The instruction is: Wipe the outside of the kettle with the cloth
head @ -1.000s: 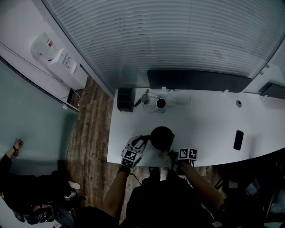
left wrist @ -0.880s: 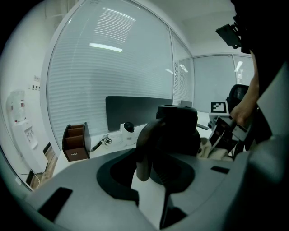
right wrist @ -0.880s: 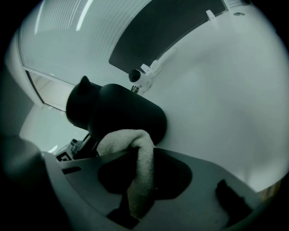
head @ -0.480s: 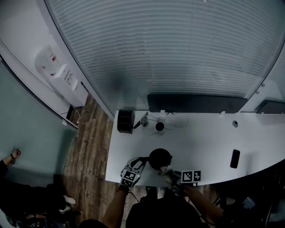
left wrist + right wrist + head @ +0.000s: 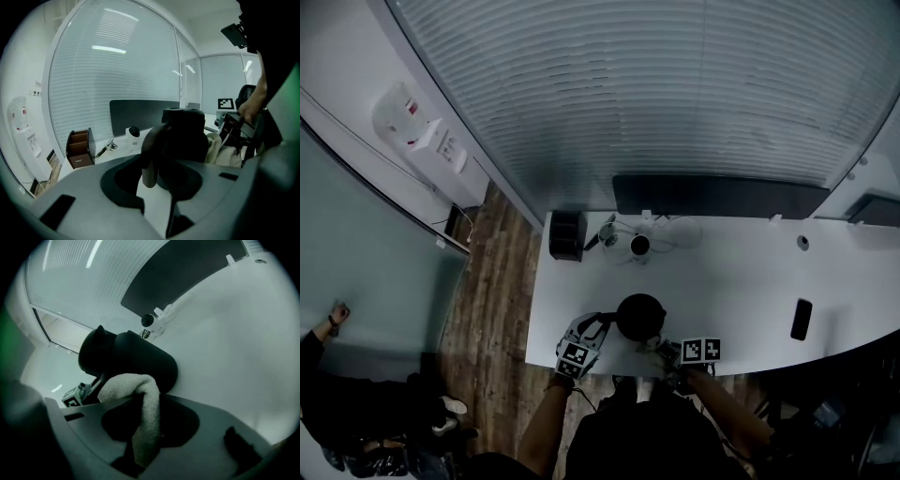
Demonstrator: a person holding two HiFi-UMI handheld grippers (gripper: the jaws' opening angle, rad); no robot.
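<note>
Seeming rigid, the kettle [image 5: 185,133] is clamped at its handle [image 5: 150,157] by the left hand-held gripper [image 5: 157,199], the limp cloth [image 5: 136,385] by the right hand-held gripper [image 5: 145,439].

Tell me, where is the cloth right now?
In the right gripper view, the cloth is clamped between the jaws of the right gripper, its top against the side of the kettle, near the front edge of the desk.

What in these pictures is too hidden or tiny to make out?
- Head view: sides of the kettle, hidden under its own top.
- Right tool view: where the cloth meets the kettle, covered by the cloth's fold.
- Left tool view: the kettle's base, cut off by the left tool.
- Head view: the small dark slab on the table, too small to name.
</note>
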